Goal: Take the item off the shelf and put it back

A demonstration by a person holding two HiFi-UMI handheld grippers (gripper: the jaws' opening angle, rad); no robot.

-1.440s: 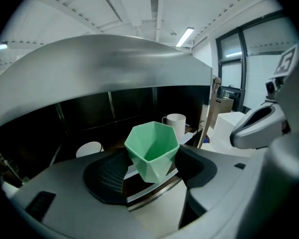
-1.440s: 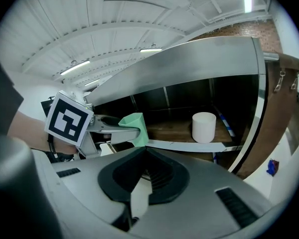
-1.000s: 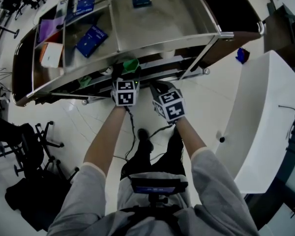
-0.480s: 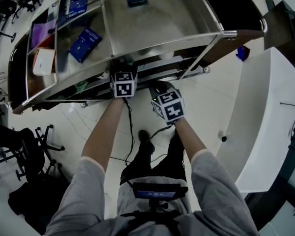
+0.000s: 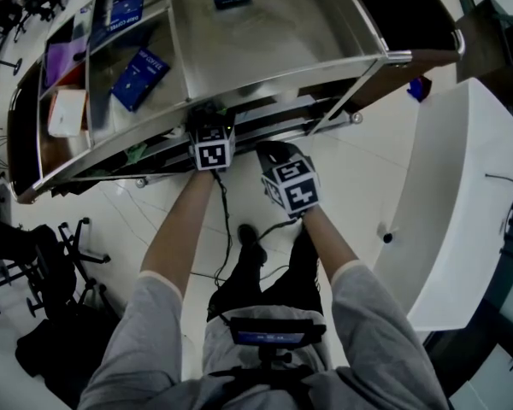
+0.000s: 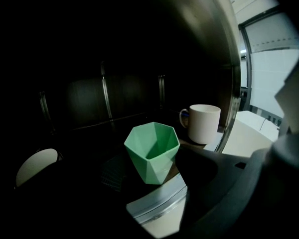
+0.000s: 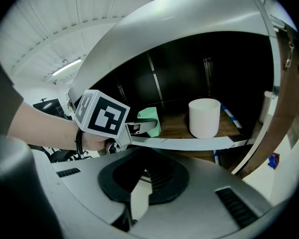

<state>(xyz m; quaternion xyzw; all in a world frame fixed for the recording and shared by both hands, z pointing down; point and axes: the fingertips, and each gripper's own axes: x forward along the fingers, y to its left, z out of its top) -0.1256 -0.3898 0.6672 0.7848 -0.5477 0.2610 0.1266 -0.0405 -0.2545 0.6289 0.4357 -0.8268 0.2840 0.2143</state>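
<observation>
A mint-green faceted cup stands upright just behind the steel front edge of a dark lower shelf. My left gripper has its jaws around the cup and is shut on it. In the right gripper view one grey finger lies along the cup. In the head view the cup is hidden under the steel top shelf, with the left gripper at the shelf's edge. My right gripper hangs back from the shelf, shut and holding nothing.
A white mug stands on the same shelf right of the cup. Blue boxes and a white box lie on the top shelf. A white counter is at the right, and black stand legs are at the left.
My left gripper has pushed forward under the top shelf. The green cup, visible above the marker cube a second ago, is now out of the head view. The right gripper has hardly moved.
</observation>
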